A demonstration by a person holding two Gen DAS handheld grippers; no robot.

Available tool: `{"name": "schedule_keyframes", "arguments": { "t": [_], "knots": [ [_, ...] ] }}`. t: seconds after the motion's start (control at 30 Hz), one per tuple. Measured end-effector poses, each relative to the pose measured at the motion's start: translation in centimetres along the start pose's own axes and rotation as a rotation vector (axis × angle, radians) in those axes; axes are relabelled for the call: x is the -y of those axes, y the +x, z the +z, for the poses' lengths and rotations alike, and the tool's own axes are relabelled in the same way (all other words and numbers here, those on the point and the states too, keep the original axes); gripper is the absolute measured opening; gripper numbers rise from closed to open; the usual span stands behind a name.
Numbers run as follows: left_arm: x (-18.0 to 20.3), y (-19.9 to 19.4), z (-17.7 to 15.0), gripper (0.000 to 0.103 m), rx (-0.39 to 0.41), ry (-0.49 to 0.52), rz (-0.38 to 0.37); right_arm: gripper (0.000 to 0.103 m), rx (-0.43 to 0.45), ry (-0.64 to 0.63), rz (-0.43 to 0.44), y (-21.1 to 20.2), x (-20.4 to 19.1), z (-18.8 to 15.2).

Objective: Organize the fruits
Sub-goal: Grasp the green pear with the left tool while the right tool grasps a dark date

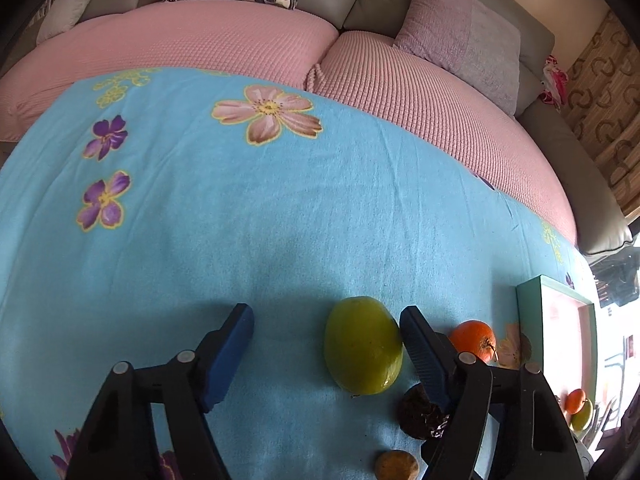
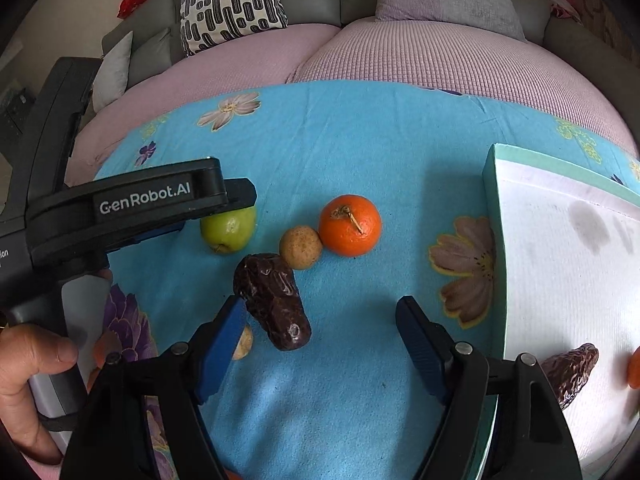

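Observation:
A green fruit (image 1: 362,346) lies on the blue flowered cloth between the fingers of my left gripper (image 1: 327,314). It sits next to the right finger and well clear of the left one, so the gripper is open. A tangerine (image 1: 472,340) and a dark date (image 1: 418,412) sit just right of it. In the right wrist view, my right gripper (image 2: 320,304) stands open over the date (image 2: 272,304), which lies near its left finger. Beyond are a small tan fruit (image 2: 300,247), the tangerine (image 2: 350,225) and the green fruit (image 2: 228,228) under the left gripper (image 2: 240,196).
A mint-rimmed box (image 2: 492,184) with white lining stands at the right and holds another date (image 2: 572,368) and an orange fruit (image 2: 634,368). A second small tan fruit (image 2: 244,346) peeks from behind the left finger. A hand (image 2: 28,368) holds the left gripper. A pink-covered sofa lies behind.

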State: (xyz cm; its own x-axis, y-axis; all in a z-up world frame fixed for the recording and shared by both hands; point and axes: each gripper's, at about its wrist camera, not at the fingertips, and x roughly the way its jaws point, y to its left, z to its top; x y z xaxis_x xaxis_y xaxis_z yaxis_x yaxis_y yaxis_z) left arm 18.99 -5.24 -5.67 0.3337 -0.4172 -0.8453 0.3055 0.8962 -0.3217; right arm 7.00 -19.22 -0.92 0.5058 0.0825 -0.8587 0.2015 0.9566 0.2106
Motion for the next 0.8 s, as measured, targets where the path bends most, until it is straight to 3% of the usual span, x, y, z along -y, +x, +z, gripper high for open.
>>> {"name": "schedule_keyframes", "arguments": {
  "t": [0.07, 0.23, 0.27, 0.4, 0.63, 0.7, 0.73, 0.8],
  "knots": [
    [0.2, 0.1, 0.0, 0.067, -0.009, 0.005, -0.022, 0.044, 0.01, -0.006, 0.021, -0.2, -0.2, 0.1],
    [0.5, 0.3, 0.0, 0.042, -0.038, -0.007, -0.107, 0.032, 0.003, 0.018, 0.04, 0.1, 0.0, -0.1],
    [0.6, 0.3, -0.1, 0.042, -0.041, -0.005, -0.109, 0.028, 0.006, 0.026, 0.047, 0.1, 0.1, -0.1],
    [0.5, 0.0, 0.0, 0.042, -0.033, -0.02, -0.097, 0.027, 0.021, 0.045, 0.054, -0.3, 0.5, 0.1],
    [-2.0, -2.0, 1.0, 0.042, 0.027, -0.072, 0.002, 0.028, 0.031, 0.049, 0.044, -0.3, 0.5, 0.4],
    [-3.1, -2.7, 1.1, 0.042, 0.044, -0.101, 0.009, 0.038, 0.036, 0.053, 0.055, -0.2, 0.3, 0.5],
    [-3.5, -3.0, 1.2, 0.042, 0.051, -0.112, 0.012, 0.049, 0.037, 0.061, 0.048, 0.0, 0.2, 0.6],
    [-4.5, -3.7, 1.3, 0.042, 0.064, -0.132, 0.017, 0.052, 0.039, 0.074, 0.038, 0.5, -0.1, 0.9]
  ]
}}
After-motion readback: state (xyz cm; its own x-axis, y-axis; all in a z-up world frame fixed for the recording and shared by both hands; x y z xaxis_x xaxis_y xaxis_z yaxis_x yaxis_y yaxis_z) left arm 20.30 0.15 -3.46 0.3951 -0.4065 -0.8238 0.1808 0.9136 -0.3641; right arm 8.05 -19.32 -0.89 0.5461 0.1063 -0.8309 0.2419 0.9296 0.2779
